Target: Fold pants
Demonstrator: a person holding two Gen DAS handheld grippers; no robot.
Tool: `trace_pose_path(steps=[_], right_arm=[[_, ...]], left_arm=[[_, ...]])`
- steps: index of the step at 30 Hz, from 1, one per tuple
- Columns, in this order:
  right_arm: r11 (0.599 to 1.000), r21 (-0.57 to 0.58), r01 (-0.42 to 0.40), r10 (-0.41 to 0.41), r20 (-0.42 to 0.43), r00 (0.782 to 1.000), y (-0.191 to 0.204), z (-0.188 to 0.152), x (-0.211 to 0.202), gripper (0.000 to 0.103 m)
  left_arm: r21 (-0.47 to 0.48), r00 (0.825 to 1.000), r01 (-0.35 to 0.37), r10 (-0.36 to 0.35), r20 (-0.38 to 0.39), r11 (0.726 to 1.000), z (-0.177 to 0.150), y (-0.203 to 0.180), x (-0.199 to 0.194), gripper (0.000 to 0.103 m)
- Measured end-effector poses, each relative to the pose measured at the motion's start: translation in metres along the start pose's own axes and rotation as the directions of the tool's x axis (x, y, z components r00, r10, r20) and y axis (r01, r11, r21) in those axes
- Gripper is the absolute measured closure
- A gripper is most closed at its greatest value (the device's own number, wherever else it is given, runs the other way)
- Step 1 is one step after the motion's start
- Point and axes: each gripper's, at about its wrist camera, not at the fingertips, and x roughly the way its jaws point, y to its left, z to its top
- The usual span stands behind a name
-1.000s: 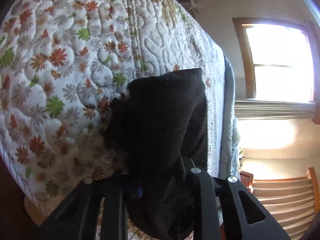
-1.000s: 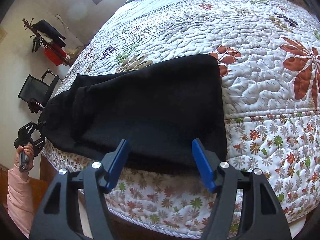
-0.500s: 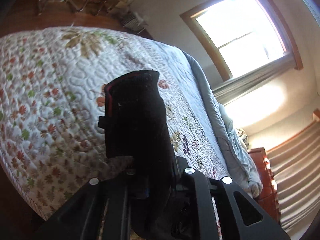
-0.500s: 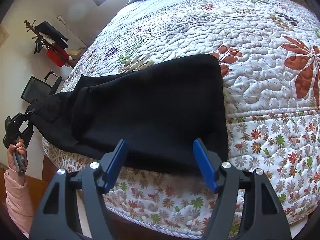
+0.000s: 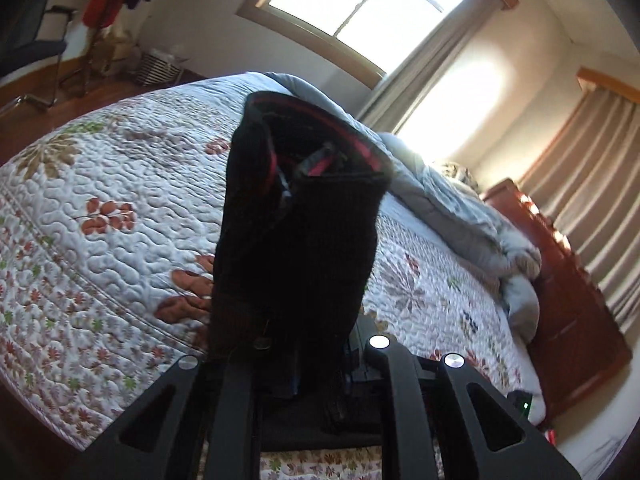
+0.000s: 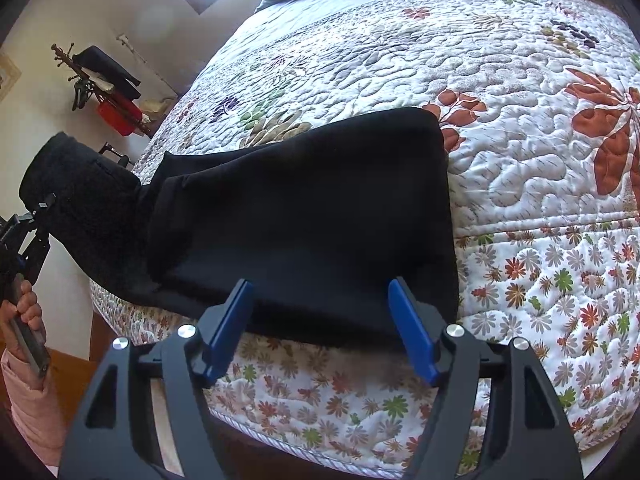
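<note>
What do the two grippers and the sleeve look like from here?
Right gripper: black triangular-cutout frame, silver screws, blue finger pads. Left gripper: same black frame and silver screws; its pads are mostly hidden. The person's sleeve is pink and padded.

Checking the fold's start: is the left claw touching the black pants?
Touching: the left wrist view shows the left claw clamped on the black pants.

Quilt (image 6: 520, 184) lies bare toward the far edge & right corner, free passage for my grippers. Black pants (image 6: 304, 216) block the near edge; bunched grey duvet (image 5: 460, 216) crowds the far side.
</note>
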Motion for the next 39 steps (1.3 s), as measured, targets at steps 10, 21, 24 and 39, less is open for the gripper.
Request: trace_pose_path(steps=[10, 21, 24, 39], right_arm=[[1.000, 0.005, -0.009, 0.009, 0.005, 1.000, -0.002, 0.000, 0.000, 0.032], [1.000, -0.001, -0.007, 0.007, -0.002, 1.000, 0.000, 0.000, 0.001, 0.031], [1.000, -0.008, -0.003, 0.003, -0.004, 1.000, 0.002, 0.001, 0.002, 0.029], [1.000, 0.000, 0.006, -0.006, -0.015, 1.000, 0.023, 0.014, -0.001, 0.026]], left_arm=[[0.145, 0.991, -0.030, 0.049, -0.126, 0.989, -0.042, -0.049, 0.040, 0.087], [0.234, 0.935, -0.006, 0.088, -0.342, 0.972, -0.102, -0.071, 0.103, 0.061], [0.253, 0.932, 0.015, 0.079, -0.355, 0.967, -0.109, -0.071, 0.102, 0.044], [0.179, 0.947, -0.168, 0.210, -0.245, 0.969, -0.072, -0.007, 0.052, 0.021]])
